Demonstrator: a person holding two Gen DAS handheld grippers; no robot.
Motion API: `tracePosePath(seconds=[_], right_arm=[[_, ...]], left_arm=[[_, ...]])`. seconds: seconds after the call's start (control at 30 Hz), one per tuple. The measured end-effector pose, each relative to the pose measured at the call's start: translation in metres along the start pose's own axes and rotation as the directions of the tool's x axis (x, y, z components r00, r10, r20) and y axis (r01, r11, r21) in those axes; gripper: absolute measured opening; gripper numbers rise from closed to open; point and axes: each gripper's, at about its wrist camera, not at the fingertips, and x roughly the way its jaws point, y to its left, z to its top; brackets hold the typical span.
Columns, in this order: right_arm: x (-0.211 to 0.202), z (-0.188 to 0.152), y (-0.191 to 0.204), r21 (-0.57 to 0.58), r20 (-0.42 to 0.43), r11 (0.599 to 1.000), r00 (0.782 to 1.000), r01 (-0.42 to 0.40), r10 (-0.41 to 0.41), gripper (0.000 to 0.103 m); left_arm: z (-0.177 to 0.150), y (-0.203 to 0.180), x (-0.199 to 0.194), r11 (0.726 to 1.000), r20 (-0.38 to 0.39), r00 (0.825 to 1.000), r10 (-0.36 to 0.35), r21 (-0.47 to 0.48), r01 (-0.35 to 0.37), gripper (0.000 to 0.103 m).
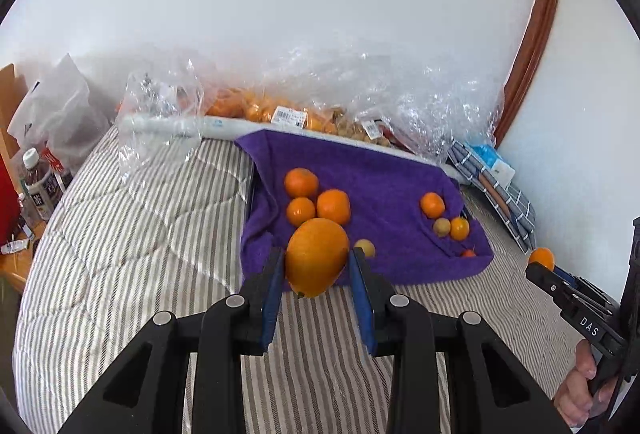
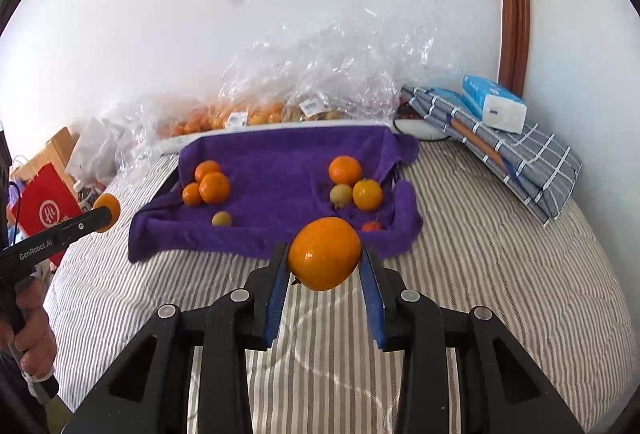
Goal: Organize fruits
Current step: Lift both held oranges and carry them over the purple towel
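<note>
A tray lined with a purple towel (image 1: 384, 170) (image 2: 280, 162) lies on the striped bed. It holds three oranges on its left (image 1: 316, 200) (image 2: 208, 186), and two oranges with a small yellowish fruit on its right (image 1: 442, 216) (image 2: 354, 182). Another yellowish fruit (image 2: 221, 219) and a small red one (image 2: 371, 226) lie near the front. My left gripper (image 1: 316, 262) is shut on an orange (image 1: 316, 256) above the tray's near edge. My right gripper (image 2: 324, 254) is shut on an orange (image 2: 324, 252) before the tray's front right.
Clear plastic bags of fruit (image 1: 288, 114) (image 2: 256, 114) lie behind the tray against the wall. Folded checked cloth and a tissue pack (image 2: 494, 108) sit at the right. Bottles (image 1: 38, 182) and a red bag (image 2: 44, 210) stand off the bed's left side.
</note>
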Motion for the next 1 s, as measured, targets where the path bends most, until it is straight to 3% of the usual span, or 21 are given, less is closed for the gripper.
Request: tracePosePath(seconds=[0.5, 1.0], right_arm=[[0.002, 0.045, -0.004, 0.003, 0.055, 1.0, 0.999, 0.002, -0.002, 0.035], [0.063, 0.057, -0.008, -0.009, 0.015, 1.0, 1.0, 0.005, -0.005, 0.035]], left_arm=[[0.037, -0.004, 0.012, 1.0, 0.021, 1.0, 0.007, -0.009, -0.007, 0.031], [0.042, 0.005, 0.069, 1.0, -0.038, 0.999, -0.007, -0.019, 0.007, 0.031]])
